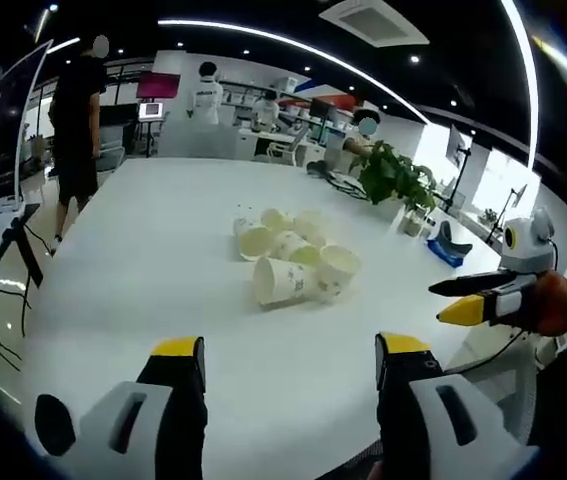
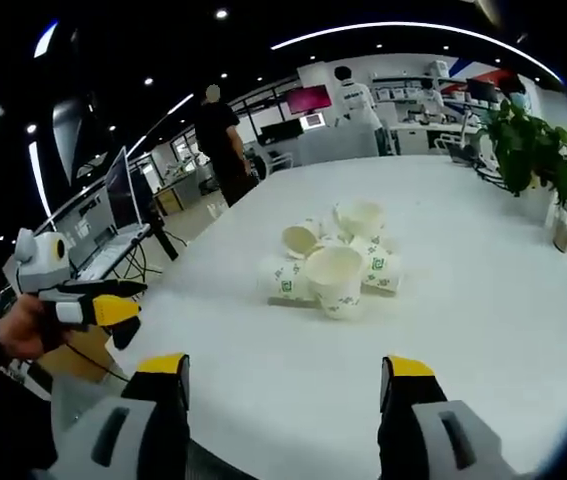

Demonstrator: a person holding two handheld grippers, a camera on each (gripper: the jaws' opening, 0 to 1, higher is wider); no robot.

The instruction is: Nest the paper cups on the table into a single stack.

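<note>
A: Left gripper (image 1: pixel 290 362) has its jaws wide apart, nothing between them. Same for the right gripper (image 2: pixel 285 380): wide open, empty. Both hang over the near edge of the table (image 1: pixel 143 260).

B: Cups?

A: Paper cups (image 1: pixel 293 255) sit in one loose heap around the middle of the table, well apart from both grippers. Most lie on their sides, touching each other, mouths facing different ways. Nearest one in the right gripper view (image 2: pixel 335 279) has its open mouth toward the camera.

B: Handling?

A: My read: very light, thin walls, easy to crush. They'll roll or skid on the smooth top if nudged. Light squeeze across the wall near the rim, where the rolled lip stiffens it. Or one jaw inside, one outside at the lip.

B: Any print?

A: Green marks on the sides (image 2: pixel 375 266), too small to read. No brand I can make out.

B: Stack started?

A: Can't tell if any are already nested.
</note>
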